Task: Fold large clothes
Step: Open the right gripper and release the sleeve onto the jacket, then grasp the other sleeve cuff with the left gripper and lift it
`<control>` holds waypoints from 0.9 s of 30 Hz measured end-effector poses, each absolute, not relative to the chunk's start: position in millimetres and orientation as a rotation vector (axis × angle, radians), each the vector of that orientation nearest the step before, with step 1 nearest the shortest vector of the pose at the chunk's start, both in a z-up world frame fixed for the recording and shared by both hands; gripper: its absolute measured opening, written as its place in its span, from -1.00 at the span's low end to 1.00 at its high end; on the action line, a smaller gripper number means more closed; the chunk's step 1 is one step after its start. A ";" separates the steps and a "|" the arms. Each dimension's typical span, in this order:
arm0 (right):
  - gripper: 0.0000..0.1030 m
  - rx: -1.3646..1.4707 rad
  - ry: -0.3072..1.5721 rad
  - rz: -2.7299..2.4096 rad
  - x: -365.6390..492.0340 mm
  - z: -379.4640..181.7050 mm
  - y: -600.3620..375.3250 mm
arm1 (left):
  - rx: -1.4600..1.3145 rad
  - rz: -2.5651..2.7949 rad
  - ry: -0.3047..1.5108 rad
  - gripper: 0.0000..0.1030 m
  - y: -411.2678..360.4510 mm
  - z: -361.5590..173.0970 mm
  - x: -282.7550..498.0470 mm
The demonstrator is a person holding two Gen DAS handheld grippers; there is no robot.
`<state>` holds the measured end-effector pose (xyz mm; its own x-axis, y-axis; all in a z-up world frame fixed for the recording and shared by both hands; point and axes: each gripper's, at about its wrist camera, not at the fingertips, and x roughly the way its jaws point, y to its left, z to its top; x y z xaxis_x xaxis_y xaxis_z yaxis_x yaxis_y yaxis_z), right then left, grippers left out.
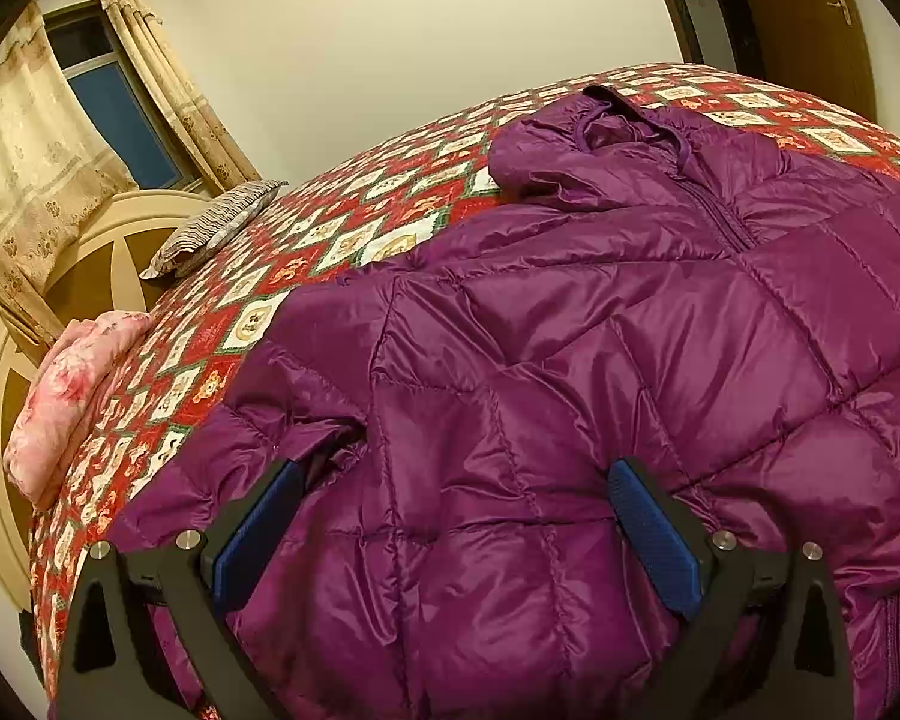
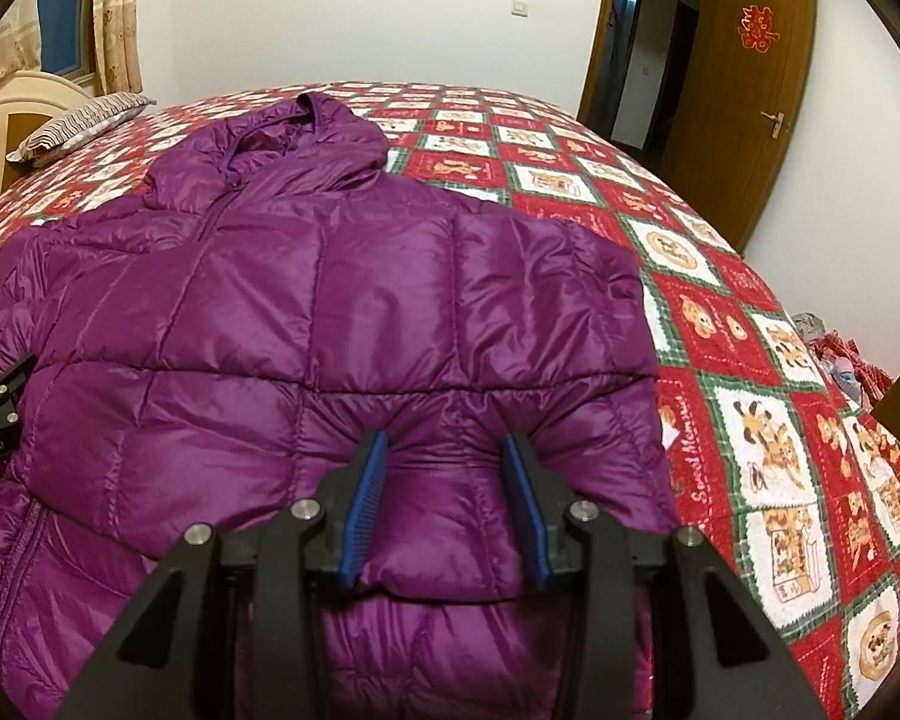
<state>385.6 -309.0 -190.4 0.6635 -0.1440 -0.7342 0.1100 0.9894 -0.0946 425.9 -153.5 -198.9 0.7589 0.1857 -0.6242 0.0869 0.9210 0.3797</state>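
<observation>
1. Purple quilted jacket (image 2: 330, 300) spread flat on bed (image 2: 750, 420), hood (image 1: 582, 144) toward far wall; zipper facing up.
2. Left hand-held gripper (image 1: 456, 480) spread wide over jacket's near edge; fabric bulging between blue pads (image 1: 654, 546).
3. Right hand-held gripper (image 2: 444, 450) partly parted, straddling a puffed fold of jacket; grip cannot be told.
4. Striped pillow (image 1: 216, 228) near headboard (image 1: 108, 240).

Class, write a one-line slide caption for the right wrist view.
Right tongs open astride a fold of the purple jacket spread on the red quilt.
</observation>
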 end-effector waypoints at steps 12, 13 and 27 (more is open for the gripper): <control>0.36 0.025 0.807 -0.108 346.9 -158.8 -317.8 | 0.343 0.152 0.617 0.98 -41.6 -111.8 359.2; 0.41 0.033 0.809 -0.093 339.8 -156.2 -316.5 | 0.341 0.181 0.621 0.98 -19.2 -109.7 345.9; 0.49 0.018 0.781 0.002 280.9 -156.6 -285.8 | -0.005 0.451 0.874 0.98 182.5 -179.3 230.9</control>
